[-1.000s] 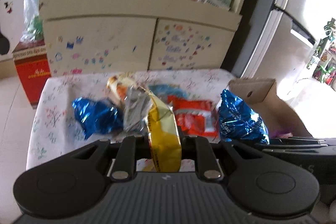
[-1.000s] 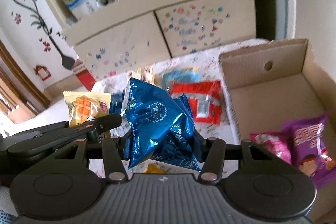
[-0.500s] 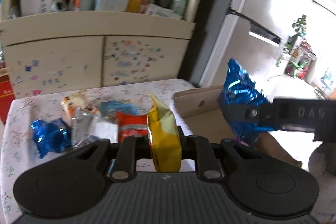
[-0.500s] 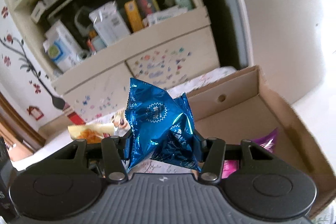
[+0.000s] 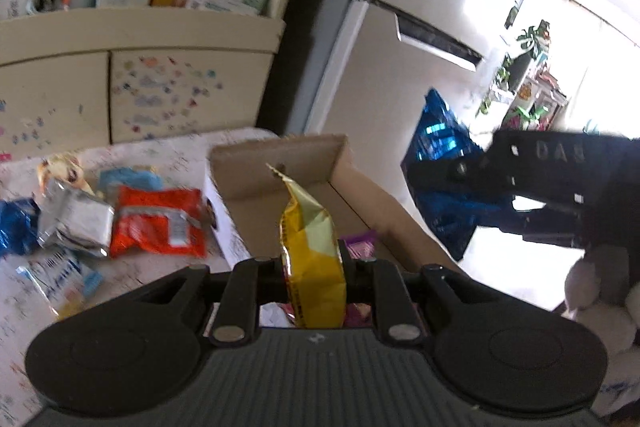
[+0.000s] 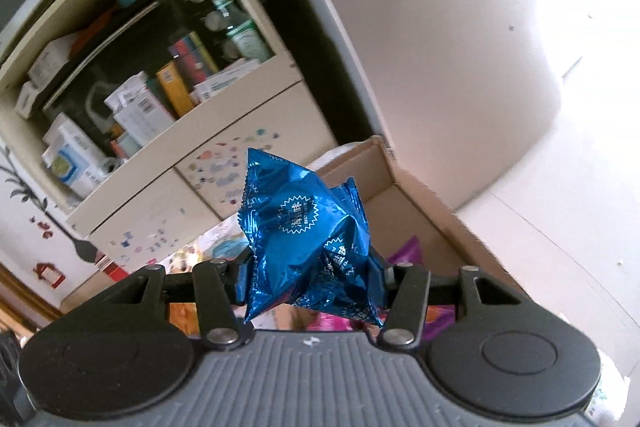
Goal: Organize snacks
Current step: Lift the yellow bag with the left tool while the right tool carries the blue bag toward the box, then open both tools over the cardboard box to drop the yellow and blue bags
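A crinkled yellow foil snack packet (image 5: 314,263) is clamped between the closed fingers of the left gripper (image 5: 314,271) and is held above the near end of an open brown cardboard box (image 5: 280,155). A puffed blue foil snack bag (image 6: 308,239) is gripped in the same way by the right gripper (image 6: 312,279), whose fingers are pressed against both sides of the bag; it is held in the air over the same box, whose far wall (image 6: 356,163) is seen behind it. In the left wrist view the blue bag (image 5: 440,163) is seen hanging off to the right, above the box's right edge.

Part of the sorting appears to be done: purple and pink wrappers (image 5: 360,247) are already seen lying inside the box, just beside the yellow packet. The two held snacks are judged to be near their release, though neither has been let go.

More is left on the patterned white cloth-covered surface (image 5: 180,155) to the left of the box: a red-orange flat packet (image 5: 160,227), a silver foil packet (image 5: 76,223), a second blue foil bag (image 5: 14,227) at the left edge, a light blue wrapper (image 5: 128,179), a pale yellow printed packet (image 5: 60,167) and a white-and-blue packet (image 5: 60,279) nearest the camera. Roughly half of the work, or somewhat more, is judged to remain.
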Tool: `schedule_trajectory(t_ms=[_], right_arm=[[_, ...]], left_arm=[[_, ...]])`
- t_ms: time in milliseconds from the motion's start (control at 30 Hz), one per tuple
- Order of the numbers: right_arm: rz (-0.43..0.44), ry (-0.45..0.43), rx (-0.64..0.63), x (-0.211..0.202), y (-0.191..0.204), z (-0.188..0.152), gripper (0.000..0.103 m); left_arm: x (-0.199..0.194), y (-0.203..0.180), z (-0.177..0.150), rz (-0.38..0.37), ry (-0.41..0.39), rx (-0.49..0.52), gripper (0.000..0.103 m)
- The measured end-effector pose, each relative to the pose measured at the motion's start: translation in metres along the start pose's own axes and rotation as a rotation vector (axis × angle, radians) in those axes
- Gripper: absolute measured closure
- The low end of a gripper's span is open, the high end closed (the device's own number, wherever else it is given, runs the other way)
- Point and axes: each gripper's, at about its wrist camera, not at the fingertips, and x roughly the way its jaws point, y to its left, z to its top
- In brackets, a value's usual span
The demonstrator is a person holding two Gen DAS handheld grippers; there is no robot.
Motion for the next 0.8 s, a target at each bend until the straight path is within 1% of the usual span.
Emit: schedule_trajectory(t_ms=[133,233,467,500,533,600,633,667,700,800], right_arm=[[-0.011,-0.002,0.044,-0.003,-0.011,0.001,0.044],[-0.021,-0.001,0.067,-0.004,-0.016,0.002,0.044],[-0.047,0.019,0.122,-0.001,-0.026,0.0,0.042],[-0.051,0.022,0.13,-0.001,-0.026,0.0,0.041],[-0.055,0.025,0.138,-0.001,-0.027,0.0,0.038],[-0.05,0.031,0.153,0.0,-0.028,-0.001,0.034],[-0.044,0.034,0.16,-0.001,-0.029,-0.001,0.031],[-0.039,0.036,0.17,-0.001,-0.03,-0.002,0.028],[-0.035,0.033,0.176,-0.001,-0.031,-0.001,0.026],[-0.018,0.022,0.174,-0.004,-0.03,-0.001,0.021]], left_arm=[[0.009,-0.014,-0.007,0.015,0.032,0.023,0.087],[0.014,-0.021,-0.012,0.02,0.051,0.016,0.087],[0.028,-0.037,-0.013,0.025,0.077,0.039,0.087],[0.03,-0.039,-0.013,0.023,0.08,0.043,0.084],[0.031,-0.041,-0.013,0.019,0.087,0.046,0.079],[0.03,-0.042,-0.011,0.019,0.086,0.048,0.053],[0.028,-0.043,-0.011,0.021,0.078,0.053,0.046],[0.024,-0.044,-0.01,0.023,0.066,0.061,0.034],[0.021,-0.044,-0.009,0.024,0.055,0.064,0.03],[0.011,-0.037,-0.003,0.009,0.048,0.051,0.028]])
